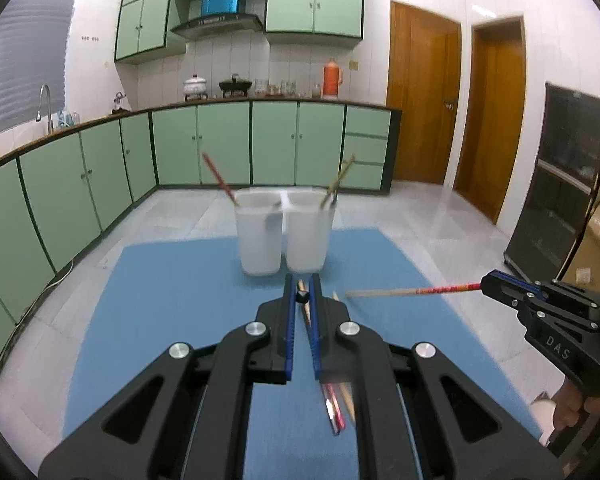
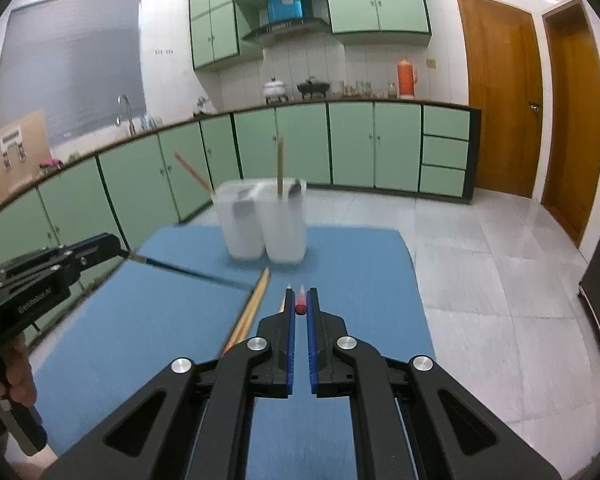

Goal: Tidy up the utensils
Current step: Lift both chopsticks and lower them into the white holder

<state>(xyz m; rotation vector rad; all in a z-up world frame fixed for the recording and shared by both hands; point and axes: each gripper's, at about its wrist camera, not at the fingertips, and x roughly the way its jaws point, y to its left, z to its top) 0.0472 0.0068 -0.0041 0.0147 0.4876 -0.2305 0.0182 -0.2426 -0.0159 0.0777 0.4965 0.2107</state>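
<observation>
Two translucent white cups (image 1: 259,236) (image 1: 308,236) stand side by side at the far end of a blue mat (image 1: 172,300), each with utensils sticking out. My left gripper (image 1: 302,280) is shut on a dark chopstick (image 2: 188,270), held crosswise above the mat; the right wrist view shows it jutting from the left gripper (image 2: 118,246). My right gripper (image 2: 300,294) is shut on a red-patterned chopstick (image 1: 412,291), whose red end (image 2: 300,309) shows between the jaws. The left wrist view has the right gripper (image 1: 485,283) at the right. More chopsticks (image 2: 256,304) lie on the mat.
The mat lies on a pale tiled surface (image 2: 480,280). Green kitchen cabinets (image 1: 220,148) run along the left and back, with a sink tap (image 1: 46,104). Wooden doors (image 1: 424,104) are at the right, and a dark cabinet (image 1: 560,184) stands at the far right. A hand (image 2: 18,376) holds the left gripper's handle.
</observation>
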